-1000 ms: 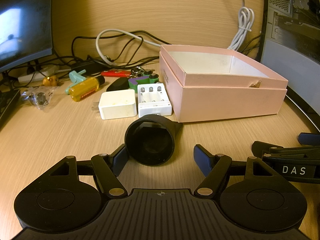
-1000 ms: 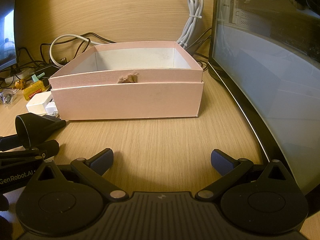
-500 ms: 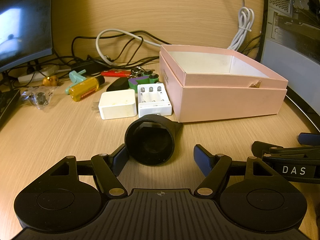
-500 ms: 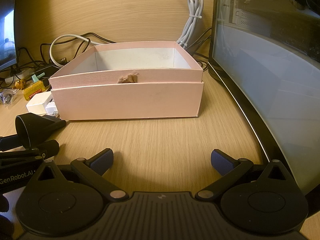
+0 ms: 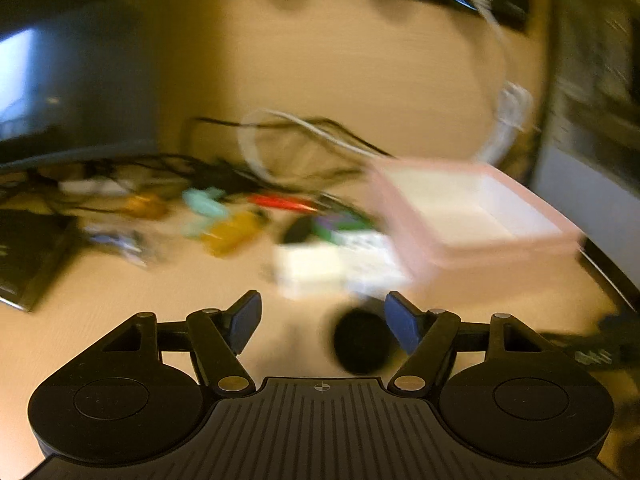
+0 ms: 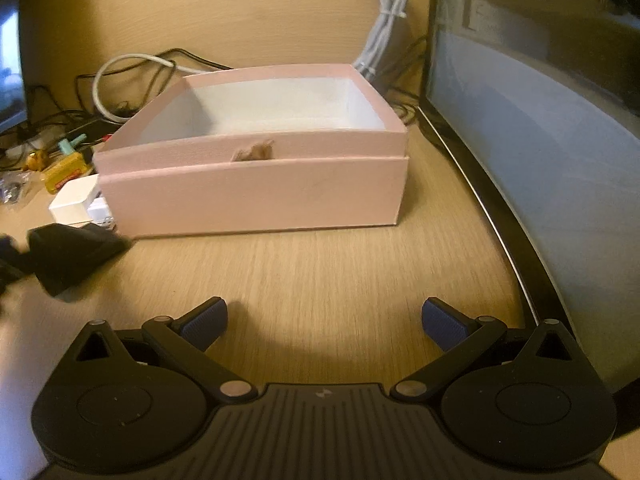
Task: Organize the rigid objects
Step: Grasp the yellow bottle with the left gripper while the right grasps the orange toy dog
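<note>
in the left wrist view everything beyond the tool is smearing with motion blur, so small items are hard to read. the left gripper is standing wide, its blue pads spread and holding nothing. the black funnel-shaped object is lying on the wooden desk just ahead of the gripper, a little toward the right pad, with its round mouth facing the camera; whether it is fully between the pads or slightly below them cannot be told through the blur. its long axis seems to be running away from the gripper toward the pink box, which is sitting ahead and to the right with its white inside showing nothing in it. a white charger block and a scatter of blurred coloured items are lying to the left of the box. in the right wrist view the picture is sharper: the right gripper is also spread wide and carrying nothing, pointing at the pink box straight ahead. the black funnel-shaped object is lying far off to the left, narrow end toward the box. so the left gripper is clearly the nearer one, and a grasp would probably mean closing across the wide rim.
</note>
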Demonstrator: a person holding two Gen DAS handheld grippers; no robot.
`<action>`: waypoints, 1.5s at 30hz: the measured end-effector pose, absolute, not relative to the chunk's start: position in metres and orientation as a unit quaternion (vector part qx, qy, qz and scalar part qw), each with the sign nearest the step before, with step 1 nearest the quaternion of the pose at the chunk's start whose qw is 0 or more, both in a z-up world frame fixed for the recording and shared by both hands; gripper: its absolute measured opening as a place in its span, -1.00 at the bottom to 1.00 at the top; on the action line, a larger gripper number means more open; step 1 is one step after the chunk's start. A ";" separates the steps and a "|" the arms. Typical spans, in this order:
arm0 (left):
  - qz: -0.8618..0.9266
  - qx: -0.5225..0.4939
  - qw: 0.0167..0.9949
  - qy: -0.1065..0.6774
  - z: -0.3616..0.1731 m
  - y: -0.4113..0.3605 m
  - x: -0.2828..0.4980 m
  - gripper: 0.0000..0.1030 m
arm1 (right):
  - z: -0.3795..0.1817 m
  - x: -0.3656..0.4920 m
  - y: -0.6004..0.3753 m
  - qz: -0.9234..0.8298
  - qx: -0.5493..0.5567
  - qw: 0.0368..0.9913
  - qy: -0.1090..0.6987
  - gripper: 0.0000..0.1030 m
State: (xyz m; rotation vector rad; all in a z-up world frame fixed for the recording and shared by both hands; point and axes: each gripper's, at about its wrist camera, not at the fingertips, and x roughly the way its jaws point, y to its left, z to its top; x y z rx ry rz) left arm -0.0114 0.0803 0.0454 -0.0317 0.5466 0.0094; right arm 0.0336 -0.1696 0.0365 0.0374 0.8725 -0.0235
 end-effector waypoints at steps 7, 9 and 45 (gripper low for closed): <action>0.057 -0.094 0.945 0.308 0.066 0.209 0.035 0.39 | 0.034 0.028 -0.157 -0.091 0.046 0.902 0.420 1.00; 0.030 -0.080 0.952 0.294 0.072 0.227 0.049 0.39 | 0.035 0.029 -0.152 -0.100 0.050 0.899 0.424 1.00; -0.121 -0.004 0.926 0.357 0.030 0.214 0.095 -0.38 | 0.112 -0.034 -0.026 0.032 -0.062 0.925 0.374 0.76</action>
